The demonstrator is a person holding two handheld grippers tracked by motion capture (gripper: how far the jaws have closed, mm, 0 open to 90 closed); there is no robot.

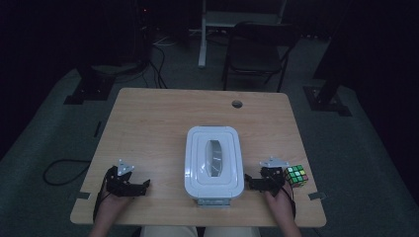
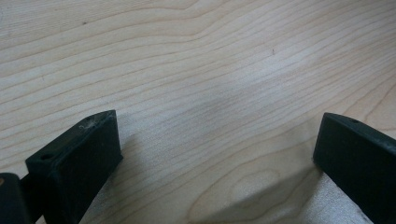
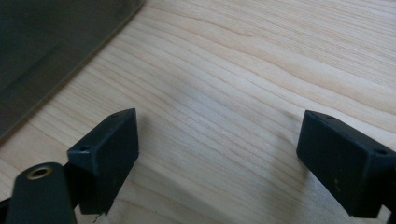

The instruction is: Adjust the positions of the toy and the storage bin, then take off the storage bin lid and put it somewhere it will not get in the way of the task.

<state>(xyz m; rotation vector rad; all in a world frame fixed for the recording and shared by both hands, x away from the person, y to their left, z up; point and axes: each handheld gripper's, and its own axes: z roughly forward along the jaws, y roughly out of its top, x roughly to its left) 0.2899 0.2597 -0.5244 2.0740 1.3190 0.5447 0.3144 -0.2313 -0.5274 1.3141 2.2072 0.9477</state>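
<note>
A white lidded box (image 1: pixel 213 160) with a grey oval window in its lid stands in the middle of the wooden table (image 1: pixel 158 123), near the front edge. A multicoloured puzzle cube (image 1: pixel 296 176) sits at the front right. My left gripper (image 1: pixel 146 184) rests on the table left of the box, jaws pointing toward it. In its own view the left gripper (image 2: pixel 217 126) is open over bare wood. My right gripper (image 1: pixel 247 180) lies between box and cube, with the cube just behind it. That right gripper (image 3: pixel 219 123) is open and empty, with a dark flat side (image 3: pixel 46 51) at the upper left.
A round cable hole (image 1: pixel 237 104) is in the table's far edge. A dark folding chair (image 1: pixel 257 54) and a white post (image 1: pixel 202 34) stand beyond the table. Cables lie on the floor at the left (image 1: pixel 62 170).
</note>
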